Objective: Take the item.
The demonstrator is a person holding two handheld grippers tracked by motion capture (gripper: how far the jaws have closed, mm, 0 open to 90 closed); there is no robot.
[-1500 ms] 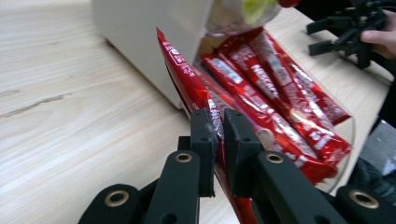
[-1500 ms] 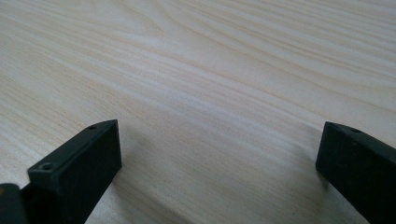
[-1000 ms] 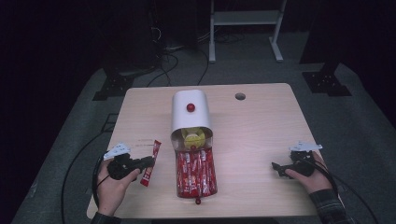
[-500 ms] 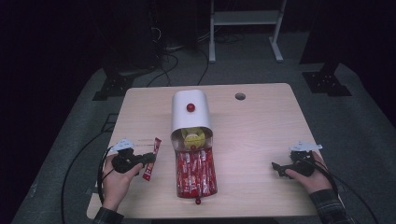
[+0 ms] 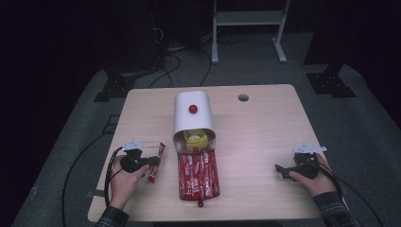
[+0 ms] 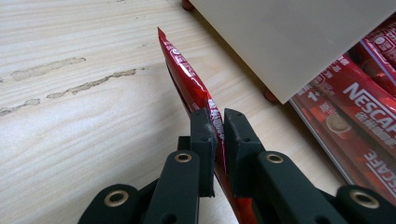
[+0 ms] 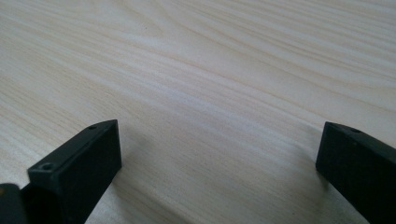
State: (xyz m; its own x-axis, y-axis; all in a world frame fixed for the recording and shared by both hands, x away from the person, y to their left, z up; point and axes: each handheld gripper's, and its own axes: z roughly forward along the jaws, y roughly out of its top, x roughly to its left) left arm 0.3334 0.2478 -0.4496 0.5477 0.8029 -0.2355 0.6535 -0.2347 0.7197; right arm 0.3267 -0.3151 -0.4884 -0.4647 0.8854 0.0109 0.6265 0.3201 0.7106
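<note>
Left gripper (image 6: pixel 218 135), jaws pinched on a red coffee stick (image 6: pixel 187 81) whose long axis runs away from them, left of the white dispenser (image 5: pixel 193 118); right gripper (image 7: pixel 219 163), wide open and empty, lies well apart.

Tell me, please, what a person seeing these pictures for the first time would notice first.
Most striking is the white dispenser with a red knob at the middle of the table, with a clear tray of red coffee sticks drawn out toward the person. Next comes the left gripper, its jaws shut on a single red stick beside the tray. The right gripper rests open near the table's right edge.
</note>
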